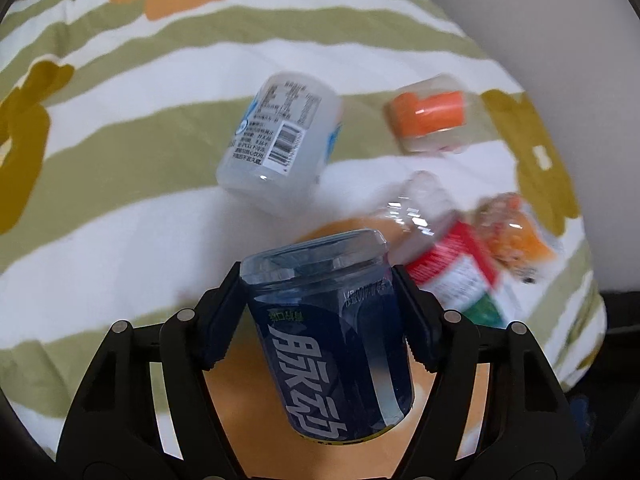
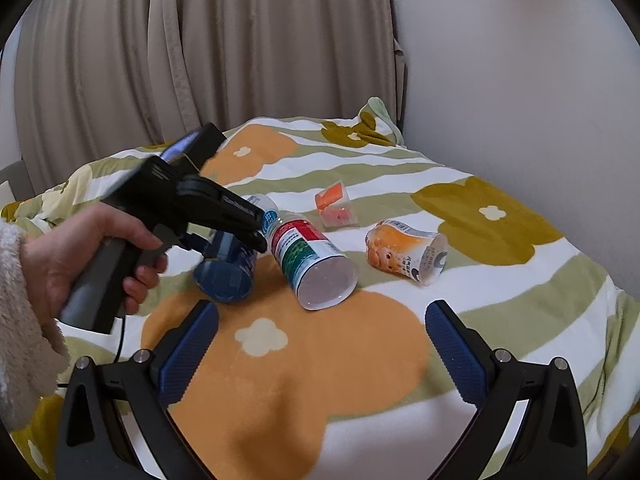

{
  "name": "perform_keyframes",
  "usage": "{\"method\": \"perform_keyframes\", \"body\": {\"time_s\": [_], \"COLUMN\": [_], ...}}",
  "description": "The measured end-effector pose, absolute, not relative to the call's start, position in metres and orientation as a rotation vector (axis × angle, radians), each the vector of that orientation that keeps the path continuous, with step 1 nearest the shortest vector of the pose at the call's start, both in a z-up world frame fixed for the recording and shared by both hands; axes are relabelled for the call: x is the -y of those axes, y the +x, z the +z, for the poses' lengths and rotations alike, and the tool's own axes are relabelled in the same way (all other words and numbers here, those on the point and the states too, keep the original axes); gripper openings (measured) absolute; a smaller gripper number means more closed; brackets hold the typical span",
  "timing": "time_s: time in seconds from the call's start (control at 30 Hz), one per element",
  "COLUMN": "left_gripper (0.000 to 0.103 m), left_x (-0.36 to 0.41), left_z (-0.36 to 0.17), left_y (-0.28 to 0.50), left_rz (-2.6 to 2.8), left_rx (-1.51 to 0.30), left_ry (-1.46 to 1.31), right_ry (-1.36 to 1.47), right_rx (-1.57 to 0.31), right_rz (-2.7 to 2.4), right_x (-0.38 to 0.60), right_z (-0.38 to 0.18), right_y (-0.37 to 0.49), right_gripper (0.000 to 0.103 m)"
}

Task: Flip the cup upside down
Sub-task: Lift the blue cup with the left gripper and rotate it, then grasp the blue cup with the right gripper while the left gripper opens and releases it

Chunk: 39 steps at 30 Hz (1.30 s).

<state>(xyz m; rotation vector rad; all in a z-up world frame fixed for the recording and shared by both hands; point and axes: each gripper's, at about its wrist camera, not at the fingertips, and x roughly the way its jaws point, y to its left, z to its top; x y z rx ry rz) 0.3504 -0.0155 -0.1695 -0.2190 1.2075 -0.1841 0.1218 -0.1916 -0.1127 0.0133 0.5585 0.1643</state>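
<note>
My left gripper point(image 1: 320, 284) is shut on a dark blue translucent cup point(image 1: 336, 336) with white lettering, its pads point(image 1: 222, 320) pressing both sides. The cup is tilted, one end toward the camera. In the right wrist view the same cup point(image 2: 228, 270) hangs just above the bed, its round open end facing the camera, under the left gripper point(image 2: 240, 224) held by a hand. My right gripper point(image 2: 320, 344) is open and empty over the orange flower of the blanket, near the front.
A flowered, striped blanket point(image 2: 500, 280) covers the bed. On it lie a red-green labelled cup point(image 2: 316, 264), an orange cup point(image 2: 404, 250), a small clear cup with an orange piece point(image 2: 336, 208) and a white cup point(image 1: 280, 140). A wall is at the right, curtains behind.
</note>
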Motion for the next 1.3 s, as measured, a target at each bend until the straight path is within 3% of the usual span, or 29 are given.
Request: {"method": "perform_keyframes", "body": {"time_s": [0.3,0.57,0.77,1.0,1.3], "left_gripper": [0.068,0.068,0.069,0.097,0.097], "left_x": [0.033,0.055,0.058,0.056,0.058], "left_z": [-0.111,-0.177,-0.196,-0.193,-0.168], "left_y": [0.268,0.246,0.241,0.238,0.220], "left_rz": [-0.397,-0.365,-0.356,-0.270,-0.247], "left_rx": [-1.225,-1.324,-1.311,-1.318,-1.214], "left_ry": [-0.208,-0.211,-0.189,-0.131,-0.041], "right_ry": [0.034,0.058,0.041,0.053,0.050], "right_rx": [-0.515,-0.515,-0.508,-0.497,-0.499], "right_rz": [0.134,0.119,0.114,0.122,0.147], "right_x": [0.204,0.215,0.221,0.222,0.217], "right_z": [-0.090,-0.086,-0.084,-0.081,-0.078], "right_y": [0.096,0.071,0.060,0.056,0.055], "right_gripper": [0.103,0.103,0.103,0.103,0.103]}}
